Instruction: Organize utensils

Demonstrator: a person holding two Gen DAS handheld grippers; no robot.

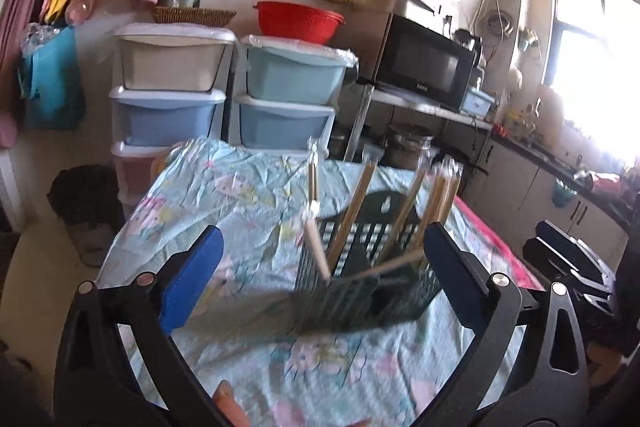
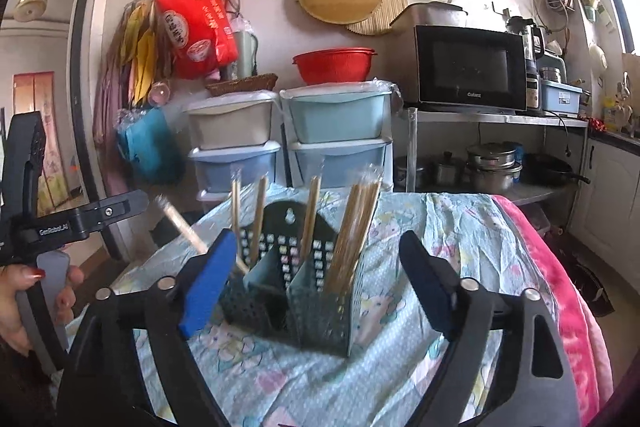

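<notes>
A dark perforated utensil caddy (image 1: pixel 360 291) stands on the floral tablecloth (image 1: pixel 224 195). Several wrapped pairs of wooden chopsticks (image 1: pixel 356 207) stand in its compartments. One blurred pair (image 1: pixel 316 247) tilts left and another (image 1: pixel 396 263) lies low across the top. My left gripper (image 1: pixel 323 231) is open, its blue pads wide on either side of the caddy with nothing held. My right gripper (image 2: pixel 318 235) is open too, facing the caddy (image 2: pixel 304 307). A thick bundle of chopsticks (image 2: pixel 352 227) fills the right compartment, and a blurred pair (image 2: pixel 184 223) leans out to the left.
A person's hand (image 2: pixel 20 307) grips the other tool's handle at the left edge. A pink blanket (image 2: pixel 560 287) covers the table's right side. Plastic drawers (image 2: pixel 336 123), a microwave (image 2: pixel 468 67) on a rack and pots stand behind the table. A dark bin (image 1: pixel 84 195) sits on the floor.
</notes>
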